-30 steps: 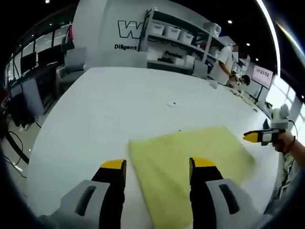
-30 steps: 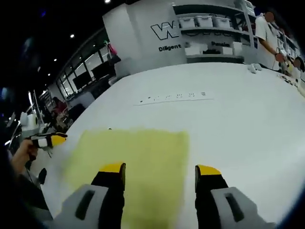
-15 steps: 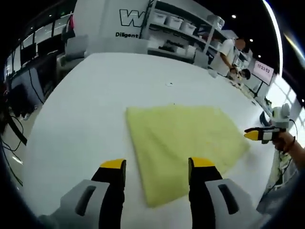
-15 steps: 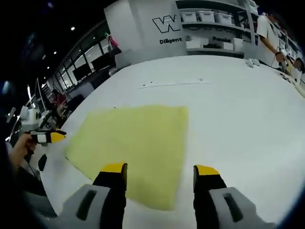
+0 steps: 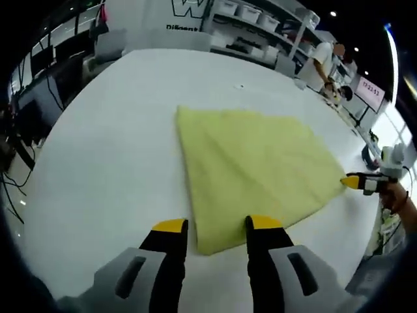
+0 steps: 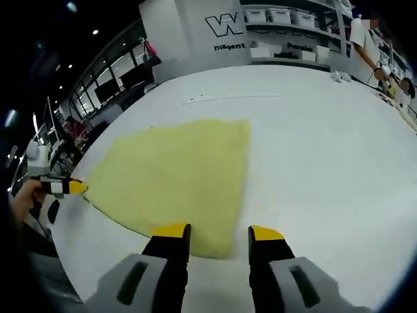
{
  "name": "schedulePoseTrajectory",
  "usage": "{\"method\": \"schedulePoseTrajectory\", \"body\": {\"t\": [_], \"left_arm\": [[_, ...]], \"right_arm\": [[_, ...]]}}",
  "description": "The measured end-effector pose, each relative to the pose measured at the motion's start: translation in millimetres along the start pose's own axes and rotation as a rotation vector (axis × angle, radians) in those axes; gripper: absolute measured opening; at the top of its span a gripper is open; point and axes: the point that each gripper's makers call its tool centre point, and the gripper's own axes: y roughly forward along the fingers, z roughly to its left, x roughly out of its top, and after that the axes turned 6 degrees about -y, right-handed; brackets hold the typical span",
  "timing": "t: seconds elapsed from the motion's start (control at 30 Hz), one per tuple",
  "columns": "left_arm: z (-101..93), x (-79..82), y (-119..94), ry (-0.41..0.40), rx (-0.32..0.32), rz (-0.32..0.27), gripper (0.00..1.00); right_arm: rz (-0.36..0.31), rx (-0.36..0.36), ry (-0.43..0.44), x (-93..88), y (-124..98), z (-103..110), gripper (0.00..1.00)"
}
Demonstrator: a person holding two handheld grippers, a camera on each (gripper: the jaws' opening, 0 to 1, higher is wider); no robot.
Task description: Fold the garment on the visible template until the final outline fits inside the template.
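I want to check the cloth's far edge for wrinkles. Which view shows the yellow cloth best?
The left gripper view: the yellow cloth lies whole and sharp there. The right gripper view shows it too, but blurrier.

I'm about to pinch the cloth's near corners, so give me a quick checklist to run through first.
1. Yellow garment lying flat on the white table: ok.
2. Left gripper open, jaws either side of a near corner: ok.
3. Right gripper open at the other near corner: ok.
4. Either gripper already holding cloth: not ok, neither has closed.
5. Template outline visible: cannot tell.
6. Garment wholly in view: ok.
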Motion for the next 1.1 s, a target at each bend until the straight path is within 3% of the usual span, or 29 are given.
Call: {"method": "schedulePoseTrajectory", "body": {"t": [0.13,0.23,0.37,0.43,0.73,1.1], "left_arm": [[1.3,-4.1,-0.1,-0.024,0.008,0.029,0.21],[2.5,-9.2,-0.2,0.032,0.027,0.052,0.13],[3.0,-10.1,-1.6,0.035,0.042,0.051,0.07],[3.6,-11.3,-2.7,0.041,0.046,0.058,0.06],[8.1,-21.6,-12.9,0.088,0.056,0.088,0.05],[12.1,-39.9,-29.8,0.093,0.055,0.105,0.05]], "right_arm": [[0.016,0.010,0.015,-3.4,-0.7,3.8,0.15],[0.014,0.012,0.007,-2.2,-0.5,7.9,0.07],[0.048,0.009,-0.037,-5.0,-3.0,7.5,0.02],[0.081,0.005,-0.039,-7.2,-4.9,7.8,0.01],[0.113,0.020,-0.098,-15.1,-10.3,14.6,0.00],[0.121,0.025,-0.113,-29.8,-22.7,24.3,0.00]]}}
